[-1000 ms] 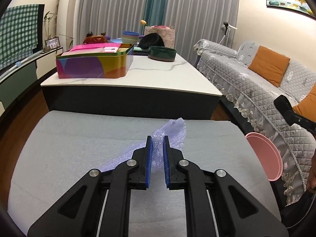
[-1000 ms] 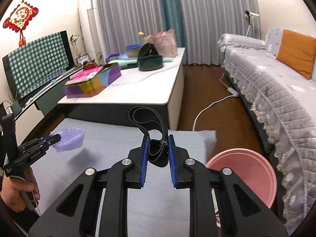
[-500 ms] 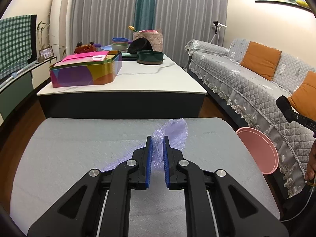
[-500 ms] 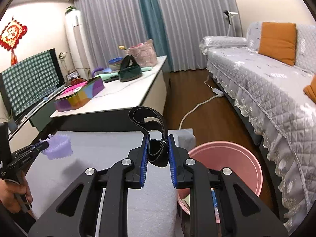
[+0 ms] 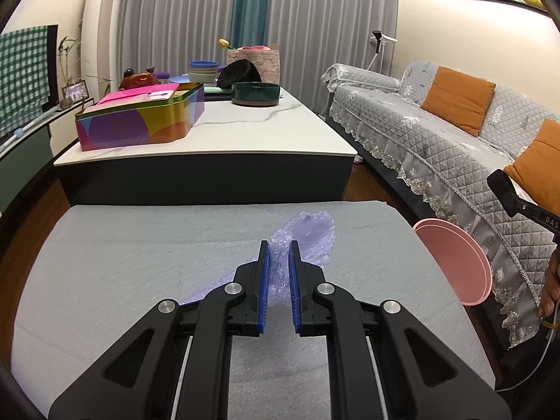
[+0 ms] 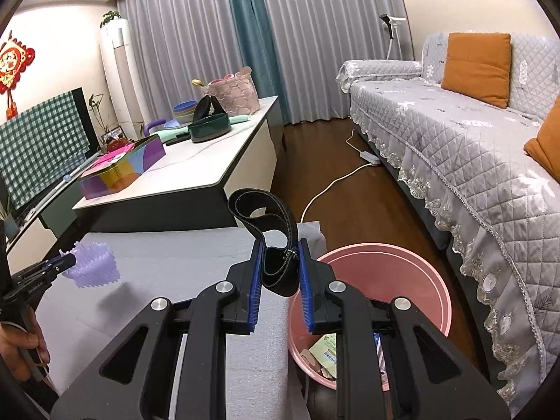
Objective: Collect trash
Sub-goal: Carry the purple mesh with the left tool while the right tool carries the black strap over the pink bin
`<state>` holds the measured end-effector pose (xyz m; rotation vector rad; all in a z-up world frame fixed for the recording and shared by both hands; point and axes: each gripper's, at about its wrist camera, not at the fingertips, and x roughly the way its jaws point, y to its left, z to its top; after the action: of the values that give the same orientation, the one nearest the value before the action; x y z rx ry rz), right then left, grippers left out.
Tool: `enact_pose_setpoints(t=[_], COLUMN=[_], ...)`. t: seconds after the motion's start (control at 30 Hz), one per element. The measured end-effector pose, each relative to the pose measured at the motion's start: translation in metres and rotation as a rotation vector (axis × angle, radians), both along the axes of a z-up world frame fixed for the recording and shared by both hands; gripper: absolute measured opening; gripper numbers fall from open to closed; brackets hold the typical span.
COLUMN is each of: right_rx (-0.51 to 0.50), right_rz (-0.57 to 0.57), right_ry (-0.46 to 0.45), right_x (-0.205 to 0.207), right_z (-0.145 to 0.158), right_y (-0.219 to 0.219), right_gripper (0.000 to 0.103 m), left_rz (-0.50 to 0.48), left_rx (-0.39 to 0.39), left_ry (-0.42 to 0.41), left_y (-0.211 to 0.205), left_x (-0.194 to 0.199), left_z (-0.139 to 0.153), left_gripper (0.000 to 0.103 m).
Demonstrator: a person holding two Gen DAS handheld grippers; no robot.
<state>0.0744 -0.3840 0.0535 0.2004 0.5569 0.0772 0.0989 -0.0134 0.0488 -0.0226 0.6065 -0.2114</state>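
Partly hidden – bin [image 6: 420, 262] contents | left gripper [image 5: 279, 255] clenched on bubble wrap [image 5: 311, 234] | right gripper [image 6: 279, 255] grasping black strap [image 6: 266, 210]

L wrist: fwd over mat [image 5: 140, 262] | R wrist: over bin [image 6: 402, 255] | shared: table [image 5: 245, 133]
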Motion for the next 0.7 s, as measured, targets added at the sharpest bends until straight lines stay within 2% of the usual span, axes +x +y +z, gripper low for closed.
enact_pose_setpoints(t=[0.7], right_rx=[-0.020], right_rz=[0.007], right_ry=[-0.007], right_x=[0.0011], right_z=[-0.0001], right_y=[0.0048], right_gripper=[0.020], left_rz=[-0.009], left_rx=[0.004], left_ry=[0.005], left_y=[-0.0098], left_x=[0.0052], left_z=[-0.0042], left_gripper=[0.010])
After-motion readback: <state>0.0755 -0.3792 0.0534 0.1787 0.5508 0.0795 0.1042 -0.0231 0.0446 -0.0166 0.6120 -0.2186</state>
